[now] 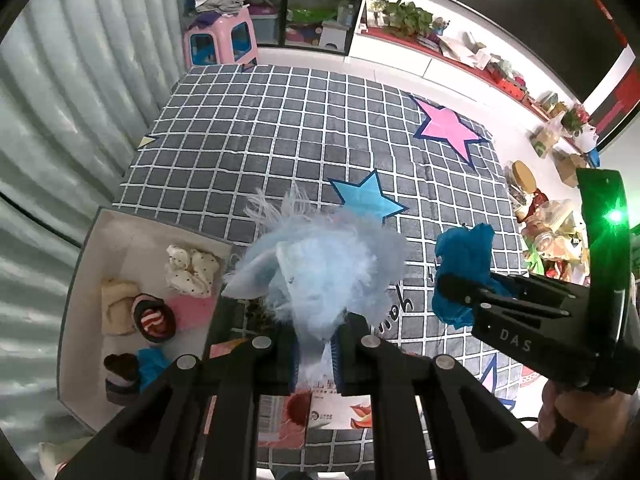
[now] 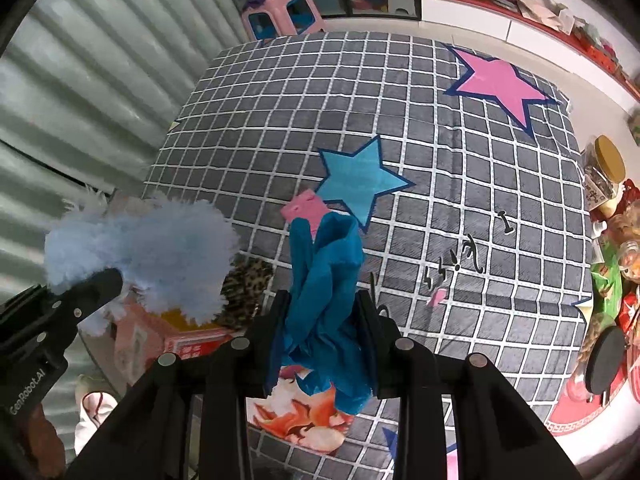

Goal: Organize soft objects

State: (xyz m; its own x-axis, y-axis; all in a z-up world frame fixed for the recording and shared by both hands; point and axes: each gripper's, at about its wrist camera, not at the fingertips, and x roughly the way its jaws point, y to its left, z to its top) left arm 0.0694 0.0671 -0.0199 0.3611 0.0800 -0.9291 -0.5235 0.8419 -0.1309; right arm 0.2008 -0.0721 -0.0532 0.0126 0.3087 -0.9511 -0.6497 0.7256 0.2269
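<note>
Carrying two soft things above the checked bed cover point(image 1: 320, 120): left tongs point(image 1: 316, 354) pinching the fluffy pale-blue piece point(image 1: 320, 264), right tongs point(image 2: 323, 320) pinching the teal cloth point(image 2: 324, 280). Better to keep both grips firm, move over the white box point(image 1: 132, 240) at left, lower inside before releasing.

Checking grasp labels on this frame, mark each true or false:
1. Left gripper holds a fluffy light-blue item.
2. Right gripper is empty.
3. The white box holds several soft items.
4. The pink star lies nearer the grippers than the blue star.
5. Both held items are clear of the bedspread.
1. True: the left gripper is shut on the fluffy light-blue item.
2. False: the right gripper is shut on a teal cloth.
3. True: the white box holds several, including a polka-dot scrunchie.
4. False: the blue star is nearer; the pink star lies beyond.
5. True: both hang above the checked bedspread.
</note>
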